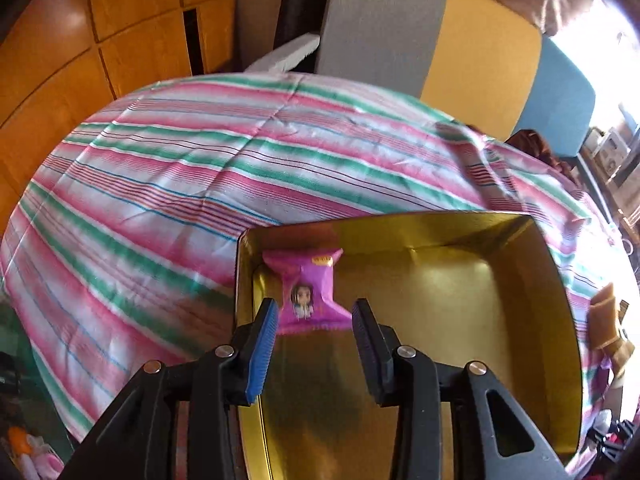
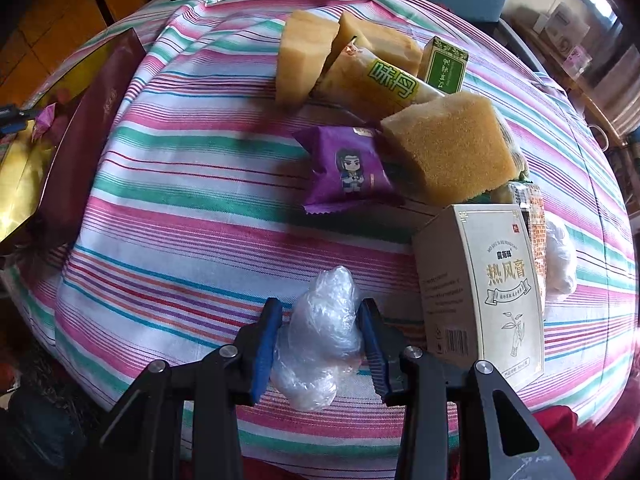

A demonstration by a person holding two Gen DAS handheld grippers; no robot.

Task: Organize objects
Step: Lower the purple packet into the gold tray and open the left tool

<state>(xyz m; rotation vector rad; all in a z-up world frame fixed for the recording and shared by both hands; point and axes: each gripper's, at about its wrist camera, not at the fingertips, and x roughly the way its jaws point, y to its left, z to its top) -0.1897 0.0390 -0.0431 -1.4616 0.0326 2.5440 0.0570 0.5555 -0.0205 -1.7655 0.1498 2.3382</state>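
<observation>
Sponge (image 2: 452, 148) hides purple packet (image 2: 348, 168) corner.

Domestic room, likely a living area. Indicators: striped cloth (image 1: 200, 168) covering the work surface; wooden panelled cabinet (image 1: 120, 32) behind it; cushioned seat in grey, yellow and blue (image 1: 480, 60); household sponges (image 2: 452, 148) and snack packets (image 2: 348, 168) scattered on the cloth.

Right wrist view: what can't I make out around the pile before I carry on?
- Contents of the clear crumpled plastic bundle between the right tool's fingers: film too cloudy.
- White item behind the beige upright carton: mostly hidden by the carton.
- Gold-lined box at left: cut off by the frame edge.
</observation>
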